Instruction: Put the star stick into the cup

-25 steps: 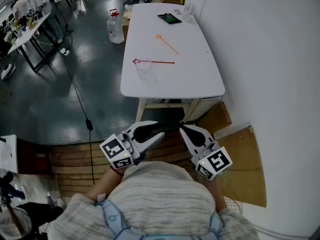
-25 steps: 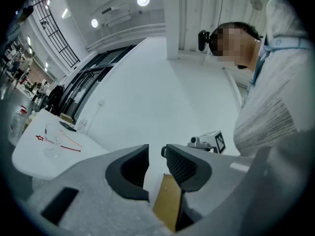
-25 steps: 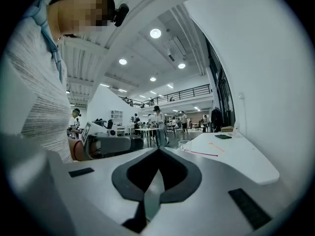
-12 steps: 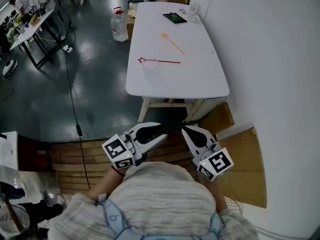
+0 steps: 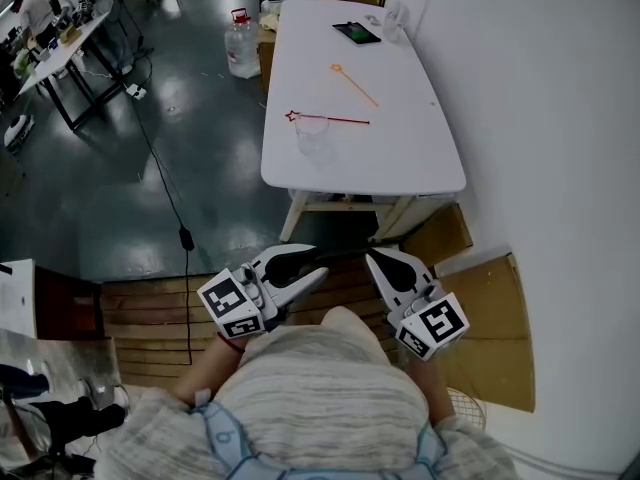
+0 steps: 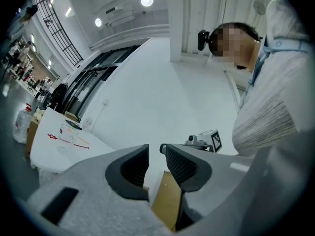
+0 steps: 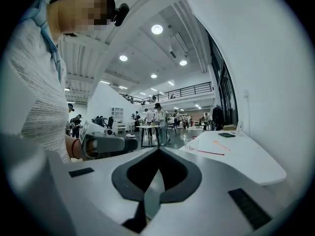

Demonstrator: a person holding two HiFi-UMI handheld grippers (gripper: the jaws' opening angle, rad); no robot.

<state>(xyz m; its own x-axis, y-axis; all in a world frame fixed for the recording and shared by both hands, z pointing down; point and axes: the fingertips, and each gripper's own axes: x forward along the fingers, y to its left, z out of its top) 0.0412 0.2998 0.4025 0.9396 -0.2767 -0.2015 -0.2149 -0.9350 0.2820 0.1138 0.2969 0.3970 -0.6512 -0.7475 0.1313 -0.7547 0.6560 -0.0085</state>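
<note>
A red star stick [image 5: 330,119] lies on the far white table [image 5: 400,158], across the rim of a clear cup [image 5: 313,138]. Both grippers are held low against the person's body, well short of the table. My left gripper [image 5: 323,261] has a narrow gap between its jaws and holds nothing. My right gripper [image 5: 370,256] has its tips together and is empty. The left gripper view shows the star stick [image 6: 59,136] and cup [image 6: 67,134] small at the far left, beyond the left gripper [image 6: 155,149]. The right gripper view shows the stick [image 7: 210,153] and cup [image 7: 190,144] beyond the right gripper [image 7: 157,150].
An orange stick [image 5: 355,85], a dark tablet [image 5: 361,33] and a clear glass [image 5: 393,18] lie further back on the table. A water jug [image 5: 241,43] stands on the floor to its left. A white wall [image 5: 540,118] runs along the right. A cable [image 5: 170,198] crosses the dark floor.
The head view has shifted, so the table and its things sit a little further right in the picture. Both grippers stay at the person's body with their jaws unchanged.
</note>
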